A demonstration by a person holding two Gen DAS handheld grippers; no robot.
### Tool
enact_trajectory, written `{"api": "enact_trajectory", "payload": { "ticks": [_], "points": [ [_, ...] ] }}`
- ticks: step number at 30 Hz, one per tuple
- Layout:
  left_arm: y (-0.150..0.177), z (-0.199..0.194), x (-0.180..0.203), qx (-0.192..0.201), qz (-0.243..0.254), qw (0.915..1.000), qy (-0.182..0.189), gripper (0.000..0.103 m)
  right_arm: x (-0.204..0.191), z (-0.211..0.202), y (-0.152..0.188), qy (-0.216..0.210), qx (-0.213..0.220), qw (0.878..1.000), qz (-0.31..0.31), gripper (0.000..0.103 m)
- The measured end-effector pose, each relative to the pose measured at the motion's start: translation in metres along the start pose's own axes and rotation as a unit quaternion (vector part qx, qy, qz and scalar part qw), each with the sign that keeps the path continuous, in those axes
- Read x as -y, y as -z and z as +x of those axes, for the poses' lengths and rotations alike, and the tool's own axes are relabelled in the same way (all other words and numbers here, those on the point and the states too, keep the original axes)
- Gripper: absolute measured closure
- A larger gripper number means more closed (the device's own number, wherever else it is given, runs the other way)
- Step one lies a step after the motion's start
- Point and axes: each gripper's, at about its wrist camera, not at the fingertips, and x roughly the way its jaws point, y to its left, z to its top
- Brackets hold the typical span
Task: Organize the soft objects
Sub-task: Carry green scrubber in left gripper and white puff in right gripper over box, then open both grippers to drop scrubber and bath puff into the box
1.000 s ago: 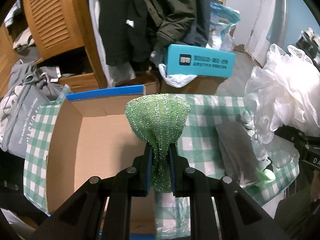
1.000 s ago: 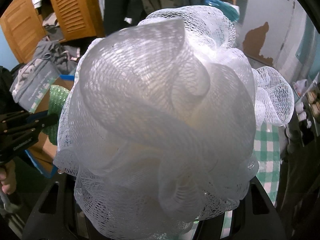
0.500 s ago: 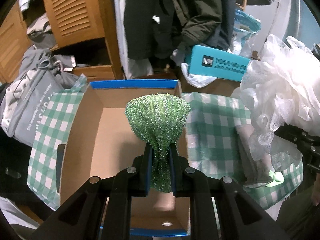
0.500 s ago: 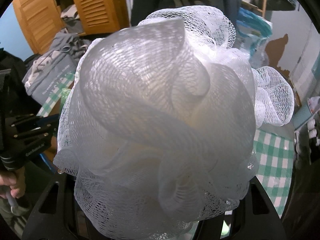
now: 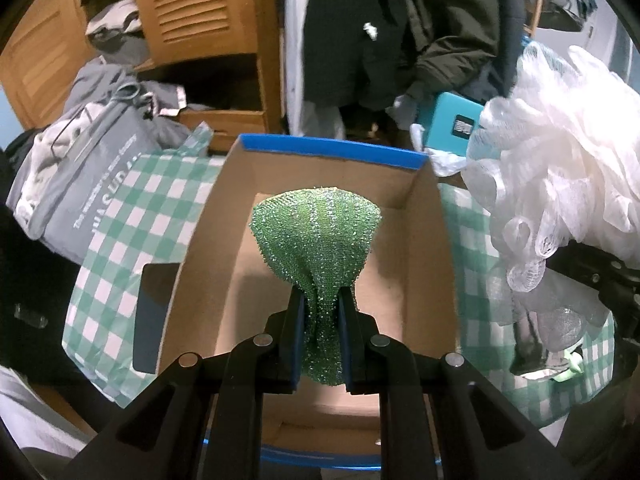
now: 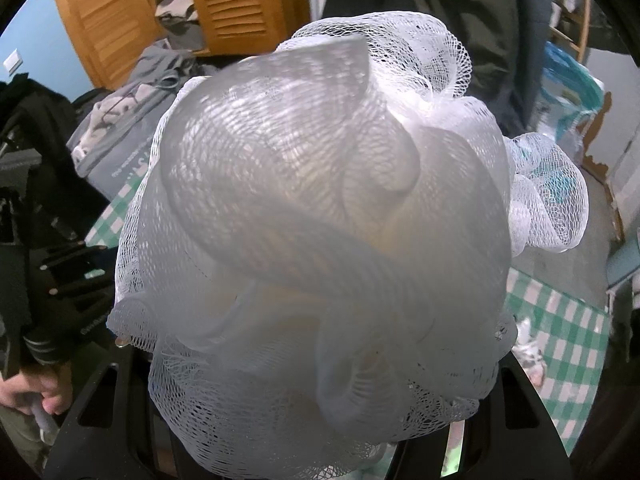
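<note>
My left gripper [image 5: 322,312] is shut on a green sparkly mesh scrubber [image 5: 316,236] and holds it above the open cardboard box [image 5: 430,240] with a blue rim. My right gripper holds a big white mesh bath pouf [image 6: 320,232] that fills the right wrist view and hides the fingers. The pouf also shows in the left wrist view [image 5: 560,160], to the right of the box. The box floor that shows is bare.
The box sits on a green-and-white checked cloth [image 5: 132,216]. A grey cloth [image 5: 532,344] and a light green item [image 5: 570,372] lie right of the box. A grey bag [image 5: 80,160], wooden shutters [image 5: 196,4], hanging clothes [image 5: 360,32] and a teal box [image 5: 452,124] stand behind.
The left gripper with the green scrubber has moved left to sit over the middle of the box. The right gripper with the pouf has followed leftward toward the box.
</note>
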Motion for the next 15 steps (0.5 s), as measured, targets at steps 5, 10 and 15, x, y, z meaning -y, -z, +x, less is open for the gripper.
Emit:
{"api": "enact_trajectory", "payload": {
  "ticks": [5, 10, 15],
  "points": [
    [0.002, 0.007, -0.016, -0.009, -0.013, 0.9999, -0.008, 0.088, -0.014, 0.009, -0.004, -0.010, -0.009, 1.000, -0.013, 0.044],
    [0.005, 0.017, -0.028, -0.021, -0.022, 0.9994, -0.014, 0.088, -0.023, 0.023, -0.010, -0.014, -0.025, 0.999, -0.027, 0.044],
    [0.009, 0.027, -0.036, -0.037, -0.028, 0.9988, -0.013, 0.088, -0.026, 0.037, -0.011, -0.016, -0.046, 0.998, -0.032, 0.044]
  ]
}}
